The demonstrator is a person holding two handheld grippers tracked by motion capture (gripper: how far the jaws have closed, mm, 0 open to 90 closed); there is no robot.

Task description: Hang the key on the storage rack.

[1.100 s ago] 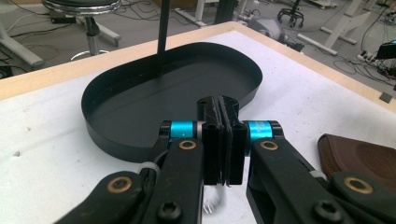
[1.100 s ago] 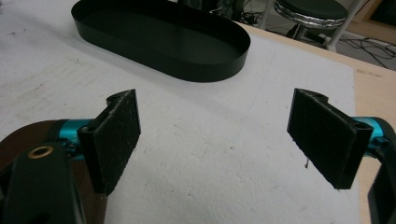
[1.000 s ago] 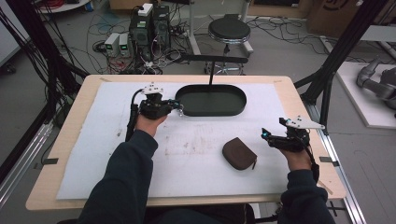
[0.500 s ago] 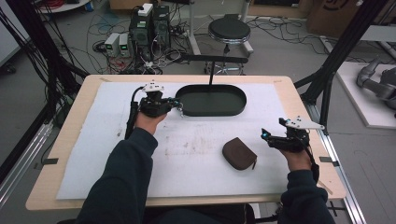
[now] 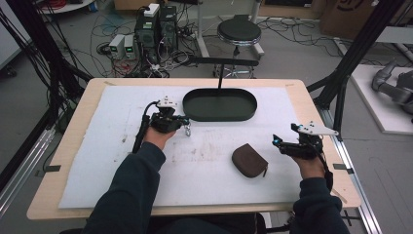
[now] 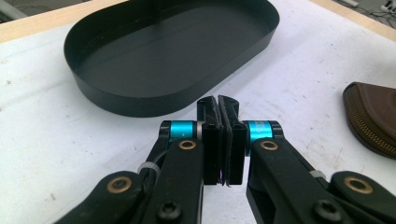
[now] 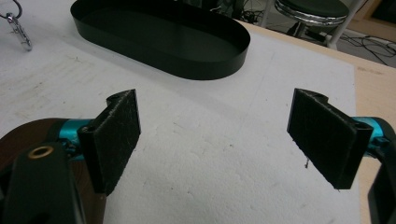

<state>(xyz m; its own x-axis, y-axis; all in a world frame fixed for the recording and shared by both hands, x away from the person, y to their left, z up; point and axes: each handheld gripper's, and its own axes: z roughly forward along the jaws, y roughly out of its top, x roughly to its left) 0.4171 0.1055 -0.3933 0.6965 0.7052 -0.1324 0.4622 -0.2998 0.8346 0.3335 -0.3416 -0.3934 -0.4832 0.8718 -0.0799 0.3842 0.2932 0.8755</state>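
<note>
My left gripper (image 5: 185,123) (image 6: 218,101) is shut, its pads pressed together just in front of the black oval tray (image 5: 220,116) (image 6: 140,100). A small metal clasp (image 5: 187,130) (image 7: 21,37) on a ring hangs from its tips down to the white mat; the left gripper view hides the clasp under the jaws. My right gripper (image 5: 275,140) (image 7: 215,102) stands open over the mat at the right, with nothing between its pads. A brown zipped pouch (image 5: 249,160) (image 6: 373,116) (image 7: 14,135) lies just left of it.
The white mat (image 5: 204,175) covers most of the wooden table (image 5: 316,117). The tray (image 7: 187,65) has nothing in it and sits at the far middle. A black stand pole (image 5: 220,77) rises behind it. Black frame posts (image 5: 350,63) stand at the right.
My left gripper has come down and a little back from the tray's near rim, with the clasp still hanging from it. The right gripper has stayed where it was.
</note>
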